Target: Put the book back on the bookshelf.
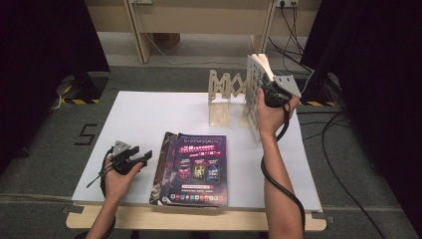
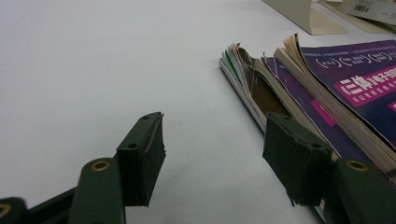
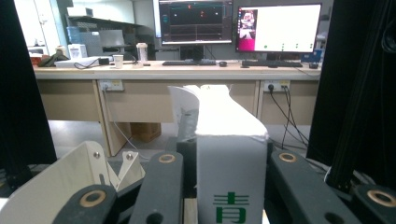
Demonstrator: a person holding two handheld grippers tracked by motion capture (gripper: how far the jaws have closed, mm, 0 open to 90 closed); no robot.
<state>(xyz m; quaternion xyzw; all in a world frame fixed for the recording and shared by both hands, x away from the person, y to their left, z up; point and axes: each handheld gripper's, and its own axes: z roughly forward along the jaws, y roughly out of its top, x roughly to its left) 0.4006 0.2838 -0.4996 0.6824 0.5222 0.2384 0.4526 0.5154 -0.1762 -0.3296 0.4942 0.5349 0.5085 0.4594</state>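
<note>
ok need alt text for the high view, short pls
Seen from above, the right gripper holds a book upright beside a wooden expanding rack at the far side of a white table. The left gripper rests open on the table, just left of a stack of purple-covered magazines near the front edge.

A stack of purple magazines (image 1: 195,169) is laid flat on the white table (image 1: 139,119); monitors (image 3: 238,23) are seen on a desk (image 3: 163,70) behind.
</note>
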